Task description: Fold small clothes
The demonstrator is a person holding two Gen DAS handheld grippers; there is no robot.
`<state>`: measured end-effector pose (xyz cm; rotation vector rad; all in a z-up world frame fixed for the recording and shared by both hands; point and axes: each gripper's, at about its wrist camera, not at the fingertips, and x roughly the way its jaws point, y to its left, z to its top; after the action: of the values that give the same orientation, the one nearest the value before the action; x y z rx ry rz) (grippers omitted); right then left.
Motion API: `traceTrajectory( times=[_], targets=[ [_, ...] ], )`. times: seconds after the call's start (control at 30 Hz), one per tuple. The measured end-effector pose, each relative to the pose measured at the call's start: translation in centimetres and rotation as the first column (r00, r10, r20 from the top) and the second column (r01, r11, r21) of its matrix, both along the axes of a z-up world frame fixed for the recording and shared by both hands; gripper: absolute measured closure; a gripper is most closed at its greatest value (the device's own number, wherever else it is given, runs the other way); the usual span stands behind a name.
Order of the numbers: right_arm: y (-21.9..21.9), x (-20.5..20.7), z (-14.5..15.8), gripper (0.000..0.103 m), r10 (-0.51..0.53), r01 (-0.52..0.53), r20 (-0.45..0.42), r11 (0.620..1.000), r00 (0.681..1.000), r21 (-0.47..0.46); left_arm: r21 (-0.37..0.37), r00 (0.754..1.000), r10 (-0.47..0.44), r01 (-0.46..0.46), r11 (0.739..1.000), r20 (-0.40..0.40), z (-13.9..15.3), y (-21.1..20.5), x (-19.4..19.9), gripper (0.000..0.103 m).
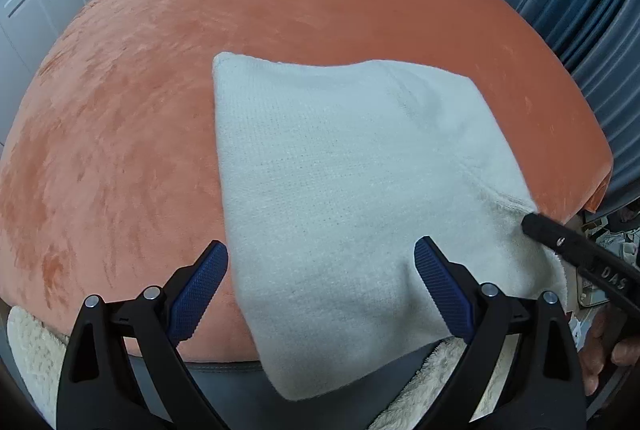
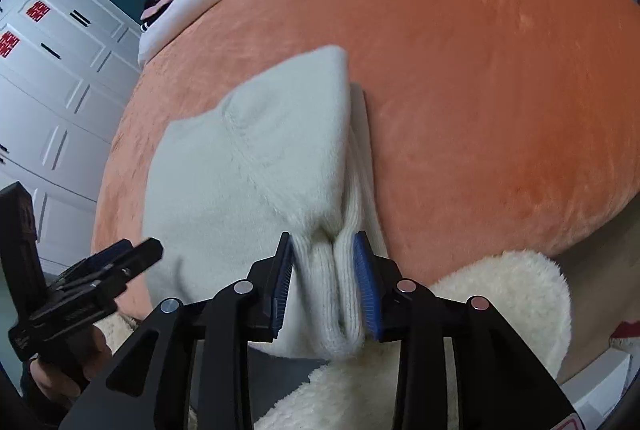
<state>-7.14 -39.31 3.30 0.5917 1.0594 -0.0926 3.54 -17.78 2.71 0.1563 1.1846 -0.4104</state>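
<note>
The right tool (image 2: 323, 280) pinches the bunched ribbed edge of the white knit garment (image 1: 340, 190), which lies on the orange bed (image 1: 140, 110). At nine o'clock, the left tool (image 1: 320, 282) hovers spread wide, gripping nothing.

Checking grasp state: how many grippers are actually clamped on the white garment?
1. The right gripper pinches the white garment at its bunched near edge. The left gripper is open, holding nothing.

pale knit garment (image 1: 340, 190) — folded, flat | near edge overhanging orange bedspread (image 1: 160, 90)
</note>
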Motion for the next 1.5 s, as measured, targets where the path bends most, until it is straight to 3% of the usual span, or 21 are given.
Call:
traceTrajectory(
  times=[0.13,0.2,0.27,0.3,0.37,0.47,0.53,0.63,0.67,0.73,0.9,0.97,1.07,1.1,1.2,1.33,1.43,1.5],
  targets=[
    [-0.4,1.8,-0.2,0.071,0.010,-0.009,0.037,1.000,0.999,-0.018,0.052,1.000,0.000,0.000,0.999,-0.013,-1.5,-0.7,0.6,0.011],
    [0.4,3.2,-1.6,0.074,0.039,-0.038,0.005,0.998,0.999,-0.054,0.062,1.000,0.002,-0.002,0.998,-0.012,-1.8,-0.7,0.8,0.011],
    [1.1,4.3,-4.1,0.075,0.076,-0.086,-0.070,0.985,0.995,-0.148,0.063,1.000,0.004,-0.003,0.998,-0.025,-2.3,-0.7,0.9,0.009],
    [1.2,4.5,-4.3,0.074,0.076,-0.085,-0.060,0.983,0.995,-0.162,0.070,1.000,0.009,-0.007,0.997,-0.022,-2.4,-0.7,0.9,0.009],
    [0.9,4.8,-3.1,0.076,0.071,-0.083,-0.083,0.985,0.994,-0.152,0.075,1.000,0.011,-0.010,0.997,-0.019,-2.5,-0.8,0.9,0.009],
    [0.7,3.9,-0.1,0.077,0.055,-0.054,0.001,0.991,0.999,-0.119,0.073,1.000,0.015,-0.013,0.997,-0.021,-2.5,-0.9,0.8,0.008],
    [0.8,3.7,0.3,0.077,0.071,-0.070,0.009,0.992,0.997,-0.107,0.073,1.000,0.017,-0.015,0.997,-0.022,-2.5,-0.9,0.8,0.008],
    [1.5,4.9,-3.5,0.078,0.113,-0.128,-0.107,0.982,0.988,-0.137,0.073,1.000,0.011,-0.009,0.997,-0.026,-2.6,-0.8,0.8,0.007],
    [1.6,5.2,-4.2,0.079,0.115,-0.128,-0.098,0.982,0.988,-0.142,0.080,1.000,0.009,-0.007,0.997,-0.022,-2.5,-0.9,0.7,0.007],
    [1.7,5.8,-2.6,0.079,0.129,-0.144,-0.104,0.978,0.986,-0.152,0.078,1.000,0.008,-0.007,0.997,-0.011,-2.2,-0.8,0.6,0.009],
    [1.0,8.6,1.9,0.079,0.157,-0.152,0.028,0.981,0.987,-0.124,0.066,1.000,0.008,-0.006,0.998,-0.020,-2.0,-0.6,0.3,0.009],
    [0.6,11.2,0.8,0.079,0.162,-0.161,0.003,0.980,0.987,-0.120,0.071,1.000,0.014,-0.012,0.997,-0.023,-2.3,-0.6,0.4,0.008],
    [0.2,15.0,-5.1,0.086,0.161,-0.172,-0.124,0.981,0.979,-0.084,0.073,1.000,0.007,-0.007,0.997,-0.007,-2.5,-0.9,0.4,0.007],
    [0.0,15.3,-5.5,0.086,0.155,-0.162,-0.098,0.984,0.983,-0.071,0.078,1.000,0.007,-0.007,0.997,0.000,-2.5,-0.9,0.4,0.007],
    [-0.8,13.4,-2.4,0.085,0.107,-0.109,-0.067,0.994,0.992,-0.023,0.059,1.000,0.009,-0.008,0.998,-0.015,-2.1,-0.5,0.4,0.009],
    [0.2,5.6,1.7,0.082,0.136,-0.136,0.003,0.988,0.991,-0.071,-0.011,0.999,-0.022,0.022,1.000,-0.037,-0.8,-0.3,-0.8,0.009],
    [1.3,0.2,0.1,0.081,0.128,-0.133,-0.080,0.989,0.989,-0.061,0.037,0.997,-0.080,0.081,0.996,-0.011,-1.3,-0.6,-2.5,0.009],
    [1.9,-1.3,-2.9,0.081,0.109,-0.126,-0.177,0.989,0.978,-0.084,0.126,0.994,-0.111,0.112,0.986,-0.012,-3.2,-0.8,-3.2,0.009]
  ],
)
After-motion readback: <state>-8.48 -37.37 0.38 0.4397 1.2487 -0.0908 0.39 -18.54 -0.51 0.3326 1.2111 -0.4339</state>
